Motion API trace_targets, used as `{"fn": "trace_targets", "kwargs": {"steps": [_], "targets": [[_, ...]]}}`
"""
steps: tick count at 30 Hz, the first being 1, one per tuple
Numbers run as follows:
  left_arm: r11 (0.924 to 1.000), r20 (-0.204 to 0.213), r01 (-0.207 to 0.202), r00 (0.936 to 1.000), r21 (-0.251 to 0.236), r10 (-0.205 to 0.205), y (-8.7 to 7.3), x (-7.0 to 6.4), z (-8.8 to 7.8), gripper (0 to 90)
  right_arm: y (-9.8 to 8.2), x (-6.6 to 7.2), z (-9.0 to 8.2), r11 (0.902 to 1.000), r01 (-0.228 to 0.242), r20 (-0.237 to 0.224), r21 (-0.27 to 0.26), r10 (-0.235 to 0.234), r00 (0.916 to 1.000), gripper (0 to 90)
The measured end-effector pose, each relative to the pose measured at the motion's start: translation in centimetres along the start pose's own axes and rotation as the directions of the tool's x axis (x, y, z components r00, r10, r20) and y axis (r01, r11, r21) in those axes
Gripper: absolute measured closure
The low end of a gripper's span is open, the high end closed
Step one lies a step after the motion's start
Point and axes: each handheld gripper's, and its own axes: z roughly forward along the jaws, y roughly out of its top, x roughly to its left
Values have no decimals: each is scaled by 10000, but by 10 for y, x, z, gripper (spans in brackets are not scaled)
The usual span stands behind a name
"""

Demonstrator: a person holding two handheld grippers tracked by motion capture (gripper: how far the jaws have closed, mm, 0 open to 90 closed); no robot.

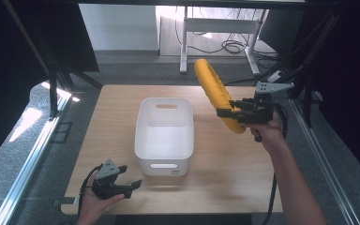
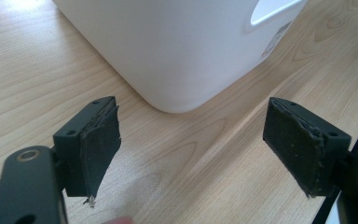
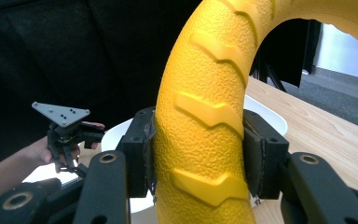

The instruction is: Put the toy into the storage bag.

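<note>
A yellow ring with a tyre-like tread (image 1: pixel 215 93) hangs in the air right of the white bin (image 1: pixel 164 138), which stands mid-table. My right gripper (image 1: pixel 229 115) is shut on the ring's lower part. In the right gripper view the ring (image 3: pixel 205 121) rises between both pads, pressed from either side. My left gripper (image 1: pixel 131 186) rests near the table's front left edge, open and holding nothing. In the left gripper view its pads (image 2: pixel 100 149) stand wide apart, and the bin's rounded corner (image 2: pixel 177 60) lies just ahead.
The wooden table (image 1: pixel 243 164) has bare room on both sides of the bin. Dark panels and metal frame legs flank the table. A desk frame with cables (image 1: pixel 229 44) stands on the floor beyond the far edge.
</note>
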Motion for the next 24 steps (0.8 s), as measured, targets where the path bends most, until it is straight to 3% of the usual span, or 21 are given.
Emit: {"fn": "trace_targets", "kwargs": {"steps": [24], "targets": [[10000, 6, -35, 10000, 16, 35, 0, 0, 0, 190, 13, 27, 12, 9979, 448, -701, -471, -481, 9964, 521]]}}
